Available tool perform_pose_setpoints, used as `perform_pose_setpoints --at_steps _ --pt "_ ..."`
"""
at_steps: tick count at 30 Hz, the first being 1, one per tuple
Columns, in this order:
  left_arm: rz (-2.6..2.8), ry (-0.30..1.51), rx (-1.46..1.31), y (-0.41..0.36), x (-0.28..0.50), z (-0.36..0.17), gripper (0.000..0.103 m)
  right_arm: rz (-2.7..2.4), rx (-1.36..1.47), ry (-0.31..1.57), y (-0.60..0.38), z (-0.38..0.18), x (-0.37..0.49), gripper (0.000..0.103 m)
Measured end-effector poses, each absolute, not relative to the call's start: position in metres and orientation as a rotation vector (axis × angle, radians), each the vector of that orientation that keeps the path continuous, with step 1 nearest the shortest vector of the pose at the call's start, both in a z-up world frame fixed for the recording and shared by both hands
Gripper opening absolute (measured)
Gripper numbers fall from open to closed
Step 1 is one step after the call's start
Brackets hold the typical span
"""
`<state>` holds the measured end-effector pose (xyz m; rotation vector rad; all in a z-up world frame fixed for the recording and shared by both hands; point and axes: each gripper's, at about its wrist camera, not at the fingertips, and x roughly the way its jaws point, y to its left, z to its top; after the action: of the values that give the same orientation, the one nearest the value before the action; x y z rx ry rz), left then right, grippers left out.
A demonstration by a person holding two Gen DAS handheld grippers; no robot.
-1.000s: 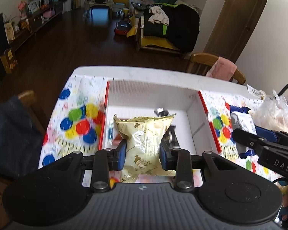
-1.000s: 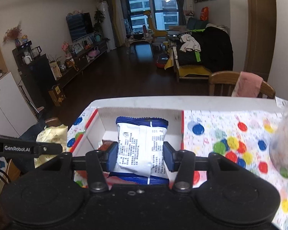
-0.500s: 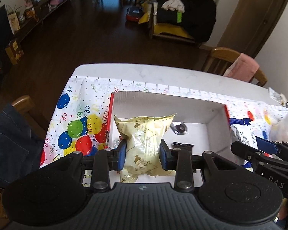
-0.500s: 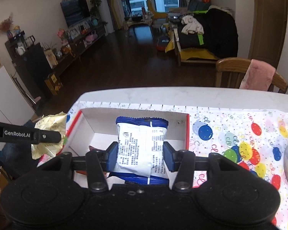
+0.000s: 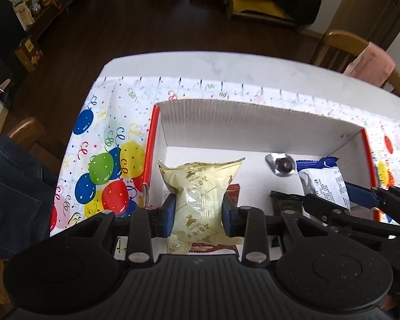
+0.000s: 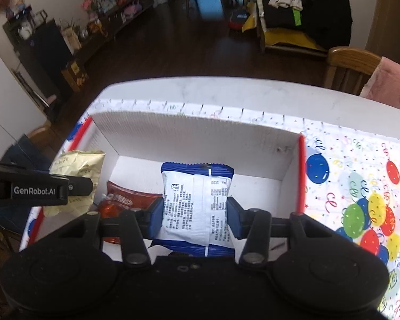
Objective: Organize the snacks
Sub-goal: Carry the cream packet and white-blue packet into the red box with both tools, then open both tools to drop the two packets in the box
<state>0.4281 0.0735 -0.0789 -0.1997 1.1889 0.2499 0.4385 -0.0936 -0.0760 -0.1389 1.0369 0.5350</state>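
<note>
Comparing with the views a second back, we note both cameras now look far more steeply into the white box (image 5: 253,122): its floor fills mid-frame in both views, and the room has slid to the upper edge. Both packets now hang over the box interior, so we judge release is near.

Left gripper (image 5: 198,213) is clamped on the pale yellow packet (image 5: 200,186), lower centre of the left view, above a red wrapper (image 5: 233,190). Right gripper (image 6: 194,216) is clamped on the blue-and-white packet (image 6: 197,200), centre of the right view.

On the box floor: a silver foil piece (image 5: 281,164), a black wrapper (image 5: 285,200), and a red pack (image 6: 125,200) reading "OREO".

Readable text: "GenRobot.AI" on the left gripper's side, left edge of the right view. Gold print on the yellow packet and fine print on the blue-and-white one are illegible. The balloon-print cloth (image 5: 104,165) covers the bench (image 5: 226,64).
</note>
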Motion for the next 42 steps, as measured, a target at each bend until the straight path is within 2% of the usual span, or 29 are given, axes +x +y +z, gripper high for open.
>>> perform_pose_setpoints --at_steps 14,29,30,35,42 --pt "0.234 1.305 -0.106 0.068 0.458 -0.109 0.034 0.554 -0.257 1.125 -0.072 -0.122 0.465 0.048" --pt "0.222 1.374 -0.033 0.061 0.471 -0.118 0.034 0.564 -0.312 1.161 -0.07 -0.134 0.467 0.049" --pt "0.223 1.374 -0.033 0.061 0.471 -0.117 0.034 0.566 -0.307 1.16 -0.071 -0.134 0.467 0.049" --pt "0.247 1.345 -0.063 0.067 0.467 -0.108 0.051 0.569 -0.274 1.159 -0.078 -0.13 0.47 0.053" --pt "0.254 1.3 -0.111 0.073 0.454 -0.091 0.053 0.579 -0.239 1.128 -0.086 -0.113 0.462 0.056"
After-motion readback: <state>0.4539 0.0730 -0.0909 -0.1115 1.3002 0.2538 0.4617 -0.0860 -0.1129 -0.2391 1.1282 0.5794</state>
